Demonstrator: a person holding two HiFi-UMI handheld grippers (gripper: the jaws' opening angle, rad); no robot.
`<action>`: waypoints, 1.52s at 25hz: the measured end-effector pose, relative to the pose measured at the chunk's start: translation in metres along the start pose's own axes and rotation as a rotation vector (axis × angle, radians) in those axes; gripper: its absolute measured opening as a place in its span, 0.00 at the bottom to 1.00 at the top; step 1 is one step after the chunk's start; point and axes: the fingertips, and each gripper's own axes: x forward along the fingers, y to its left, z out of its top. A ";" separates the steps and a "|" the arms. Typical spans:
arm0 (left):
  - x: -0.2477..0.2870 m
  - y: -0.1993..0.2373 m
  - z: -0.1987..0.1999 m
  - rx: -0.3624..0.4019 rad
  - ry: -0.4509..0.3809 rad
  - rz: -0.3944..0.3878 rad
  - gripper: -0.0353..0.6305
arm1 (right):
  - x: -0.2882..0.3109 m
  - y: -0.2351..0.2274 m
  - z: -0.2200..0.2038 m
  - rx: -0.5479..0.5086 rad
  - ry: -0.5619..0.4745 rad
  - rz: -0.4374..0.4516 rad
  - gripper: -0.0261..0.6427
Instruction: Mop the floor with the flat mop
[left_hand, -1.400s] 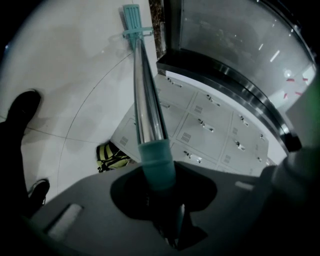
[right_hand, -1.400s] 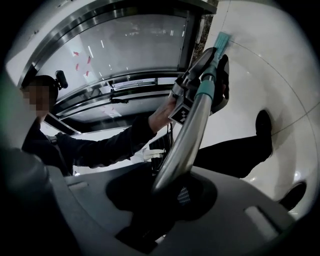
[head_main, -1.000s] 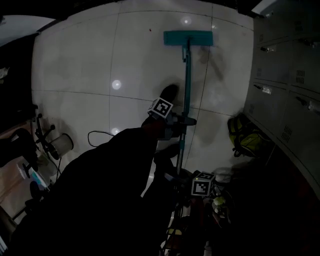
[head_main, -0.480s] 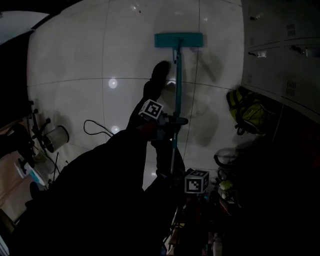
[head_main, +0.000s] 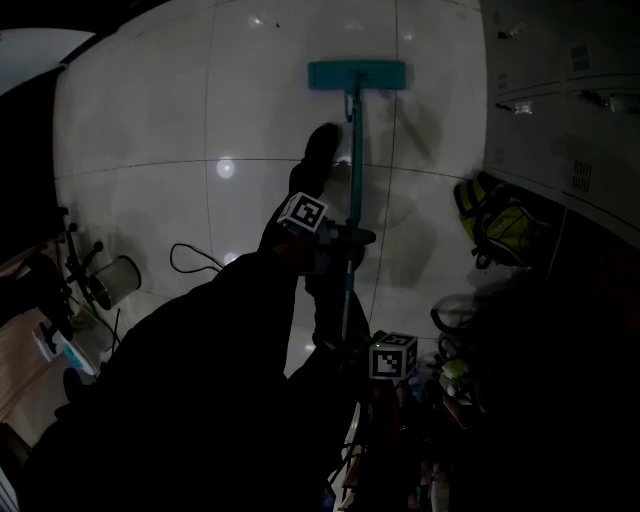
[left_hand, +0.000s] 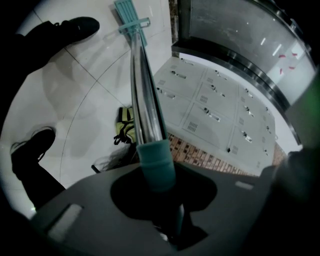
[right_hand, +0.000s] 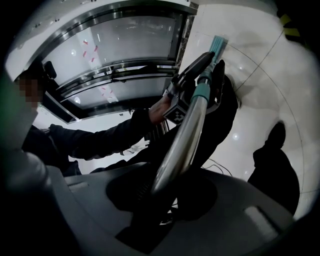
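Note:
A flat mop with a teal head (head_main: 357, 74) lies flat on the white tiled floor (head_main: 150, 120), far ahead of me. Its teal and steel pole (head_main: 352, 180) runs back toward my body. My left gripper (head_main: 345, 243) is shut on the pole about halfway up, at a teal collar (left_hand: 156, 162). Lower down, near my body, my right gripper (head_main: 375, 375) is shut on the steel upper part of the pole (right_hand: 182, 145). In the left gripper view the mop head (left_hand: 131, 19) shows at the top, past the pole.
Grey lockers (head_main: 560, 110) line the right side. A yellow-green bag (head_main: 497, 232) lies at their foot. A black cable (head_main: 195, 262) and a small round stand (head_main: 112, 275) sit on the left. My dark shoes (head_main: 318, 155) stand beside the pole. Clutter lies near my feet at the bottom.
Over the last second the mop head came to sit more to the left and higher in view. In the last half second hardly anything has moved; both grippers keep their hold.

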 end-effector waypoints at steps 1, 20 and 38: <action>-0.003 -0.003 0.006 0.000 0.000 0.002 0.21 | 0.003 0.002 0.006 0.001 0.000 0.000 0.23; -0.048 -0.105 0.260 -0.055 -0.003 -0.004 0.21 | 0.080 0.050 0.281 0.062 -0.084 0.010 0.22; -0.070 -0.155 0.394 0.014 -0.043 -0.022 0.21 | 0.117 0.047 0.408 -0.003 -0.084 0.002 0.22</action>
